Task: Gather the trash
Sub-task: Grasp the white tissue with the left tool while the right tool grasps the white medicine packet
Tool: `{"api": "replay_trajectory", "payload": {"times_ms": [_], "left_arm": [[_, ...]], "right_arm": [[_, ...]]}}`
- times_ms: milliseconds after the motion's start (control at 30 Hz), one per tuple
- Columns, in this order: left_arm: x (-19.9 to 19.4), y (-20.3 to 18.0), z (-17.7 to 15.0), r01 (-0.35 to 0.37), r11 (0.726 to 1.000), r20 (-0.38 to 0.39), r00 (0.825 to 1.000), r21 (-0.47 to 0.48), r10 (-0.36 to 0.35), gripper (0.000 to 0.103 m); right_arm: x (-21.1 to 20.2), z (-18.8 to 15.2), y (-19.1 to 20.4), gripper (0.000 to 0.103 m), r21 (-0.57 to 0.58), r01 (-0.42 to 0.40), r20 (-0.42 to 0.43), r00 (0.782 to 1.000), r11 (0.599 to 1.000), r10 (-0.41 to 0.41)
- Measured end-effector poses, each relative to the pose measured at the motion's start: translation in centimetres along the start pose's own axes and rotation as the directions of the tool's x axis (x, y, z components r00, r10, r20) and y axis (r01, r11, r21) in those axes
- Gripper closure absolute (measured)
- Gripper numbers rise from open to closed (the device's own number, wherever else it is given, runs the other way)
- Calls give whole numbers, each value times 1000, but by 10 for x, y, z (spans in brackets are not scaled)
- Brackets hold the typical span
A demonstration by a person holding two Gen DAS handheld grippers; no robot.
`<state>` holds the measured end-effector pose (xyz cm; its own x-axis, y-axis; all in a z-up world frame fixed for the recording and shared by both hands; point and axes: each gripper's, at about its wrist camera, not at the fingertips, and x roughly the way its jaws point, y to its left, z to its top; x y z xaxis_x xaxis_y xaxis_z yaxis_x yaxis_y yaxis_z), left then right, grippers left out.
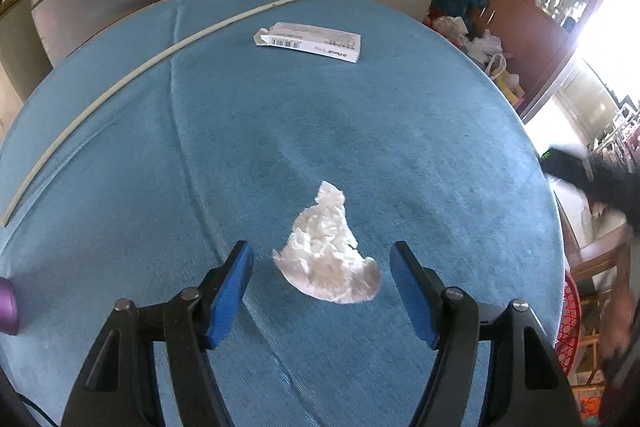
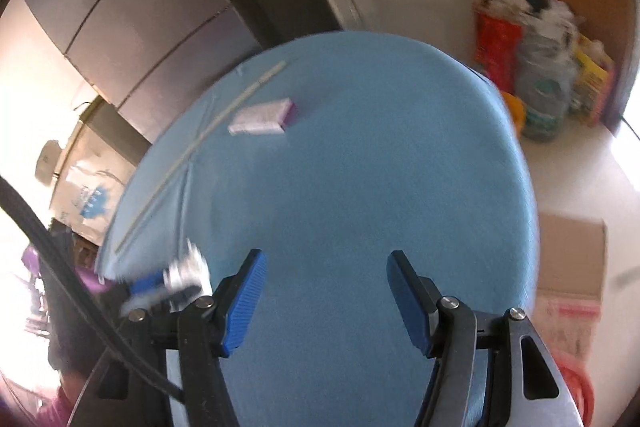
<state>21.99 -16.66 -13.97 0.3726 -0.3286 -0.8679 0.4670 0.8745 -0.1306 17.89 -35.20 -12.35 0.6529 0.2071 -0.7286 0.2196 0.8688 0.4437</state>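
The left gripper [image 1: 322, 281] hangs over the blue counter [image 1: 400, 131] with its jaws spread to either side of the crumpled tissue [image 1: 330, 255]. The pads stand clear of the paper on both sides and grip nothing, so the straddle looks like the set-up for a pinch: the tissue is low and soft, and closing from both flanks should gather it.

Farther back lie 2 more pieces of trash, a flattened white box [image 1: 310, 41] and a long pale strip [image 1: 120, 87] curving along the left edge. Both are well apart from the tissue, which suggests the nearest piece is being taken first.

The right gripper [image 2: 326, 293] is over bare cloth, jaws spread and empty, its view smeared. It appears to be held free for the box [image 2: 262, 119] or strip [image 2: 200, 143]. I see no bin I can identify for the trash.
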Motion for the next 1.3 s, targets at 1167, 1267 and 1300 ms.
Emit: {"api": "replay_trajectory", "payload": {"times_ms": [1167,1267,1300], "left_arm": [[-74,120,-62,-214,971,-21,977,-110,213,59],[-75,120,-61,-220,968,-27,976,-120,218,59],[-76,120,-60,-223,967,-26,975,-125,221,59]], "right_arm": [[203,118,109,28,-172,-51,-187,982,984,18],[205,106,127,28,-295,53,-143,985,954,-99],[206,102,132,28,-322,82,-125,984,943,-128]]}}
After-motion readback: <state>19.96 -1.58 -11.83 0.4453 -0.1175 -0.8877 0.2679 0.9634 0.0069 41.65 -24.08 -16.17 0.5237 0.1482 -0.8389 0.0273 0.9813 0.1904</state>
